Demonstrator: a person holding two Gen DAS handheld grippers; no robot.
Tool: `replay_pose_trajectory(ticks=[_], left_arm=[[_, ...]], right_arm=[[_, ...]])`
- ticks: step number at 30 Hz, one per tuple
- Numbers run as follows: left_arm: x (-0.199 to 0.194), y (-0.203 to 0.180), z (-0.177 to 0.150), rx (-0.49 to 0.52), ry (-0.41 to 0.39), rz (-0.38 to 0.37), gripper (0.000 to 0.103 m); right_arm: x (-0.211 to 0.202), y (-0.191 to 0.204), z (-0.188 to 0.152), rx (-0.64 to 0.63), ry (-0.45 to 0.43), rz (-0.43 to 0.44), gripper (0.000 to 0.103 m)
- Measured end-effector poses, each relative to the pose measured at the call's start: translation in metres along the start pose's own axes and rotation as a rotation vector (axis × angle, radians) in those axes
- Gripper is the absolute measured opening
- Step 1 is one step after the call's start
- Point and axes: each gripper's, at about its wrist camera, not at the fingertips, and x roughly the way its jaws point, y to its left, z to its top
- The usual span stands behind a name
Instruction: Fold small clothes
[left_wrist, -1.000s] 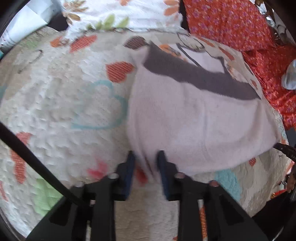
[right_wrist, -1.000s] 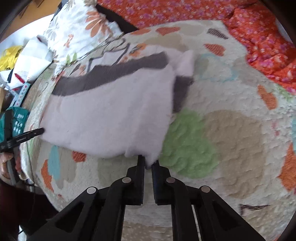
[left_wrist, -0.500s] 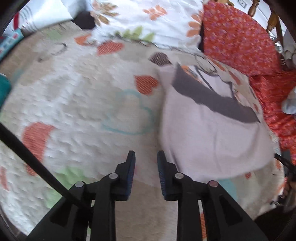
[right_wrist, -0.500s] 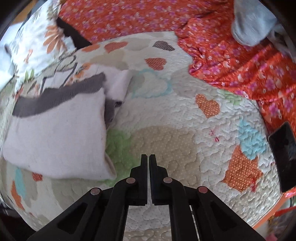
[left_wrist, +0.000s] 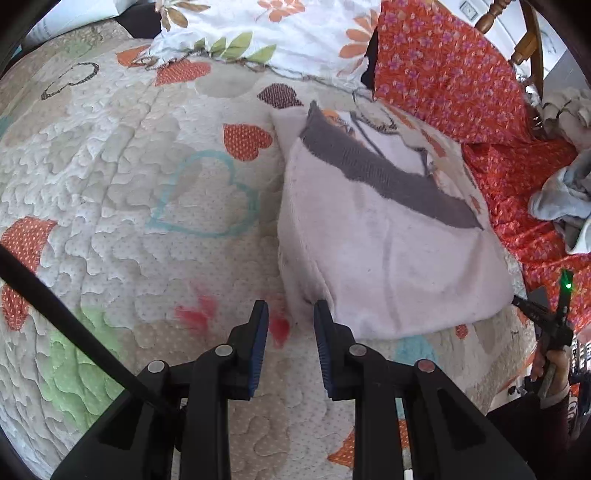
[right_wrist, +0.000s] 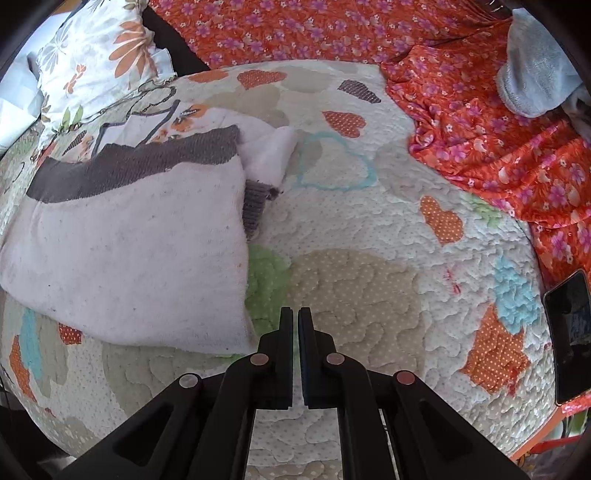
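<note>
A pale pink fleece garment (left_wrist: 388, 240) with a grey knit band lies folded on the heart-patterned quilt (left_wrist: 129, 184). My left gripper (left_wrist: 290, 314) hovers just off its near left corner, jaws a little apart, nothing between them. In the right wrist view the same garment (right_wrist: 129, 251) lies at the left, its grey band (right_wrist: 129, 166) along the far edge. My right gripper (right_wrist: 295, 317) is shut and empty over bare quilt (right_wrist: 369, 258), just right of the garment's near corner.
A floral white pillow (left_wrist: 258, 33) and orange flowered cloth (right_wrist: 480, 129) border the quilt at the back. A light blue-grey garment (right_wrist: 535, 74) lies on the orange cloth. A dark phone (right_wrist: 569, 332) sits near the quilt's right edge. A person's hand (left_wrist: 550, 365) shows at the far right.
Both grippers have let go of the garment's near edge and drawn off it. The left jaws widened slightly; the right closed fully. The garment now lies flat on the quilt.
</note>
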Motion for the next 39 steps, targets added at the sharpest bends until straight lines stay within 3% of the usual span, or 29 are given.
replay_pose_trajectory(ticks=[3,7,13,18,21,23,27,30,35,39], left_arm=[[-0.006,0.008,0.002,-0.047,-0.027,-0.038,0.023],[-0.004,0.005,0.0,-0.008,-0.013,-0.045,0.023],[0.016,-0.012,-0.014,0.101,0.046,0.023,0.022],[0.021,-0.02,-0.013,0.137,0.031,0.04,0.02],[0.026,-0.028,-0.011,0.163,0.034,0.017,0.008],[0.021,-0.035,-0.009,0.214,0.037,0.038,0.006],[-0.019,-0.034,0.001,0.252,-0.057,0.019,0.005],[-0.034,-0.019,0.007,0.237,-0.109,0.153,0.003],[-0.019,0.006,0.008,0.142,-0.072,0.262,0.002],[-0.024,0.003,0.005,0.119,-0.111,0.327,0.006]], right_arm=[[0.004,0.004,0.0,-0.007,0.01,0.002,0.004],[0.008,0.01,0.002,-0.022,0.015,-0.002,0.004],[0.009,0.015,0.004,-0.032,0.011,-0.004,0.004],[0.012,0.016,0.003,-0.03,0.02,-0.008,0.004],[0.013,0.016,0.003,-0.031,0.018,-0.009,0.004],[0.011,0.014,0.004,-0.029,0.009,-0.009,0.004],[0.006,0.004,0.008,0.0,-0.017,-0.001,0.004],[0.008,-0.004,0.011,0.037,-0.011,0.006,0.004],[0.007,-0.004,0.011,0.051,-0.012,-0.003,0.004],[-0.017,-0.006,0.018,0.093,-0.143,0.025,0.004]])
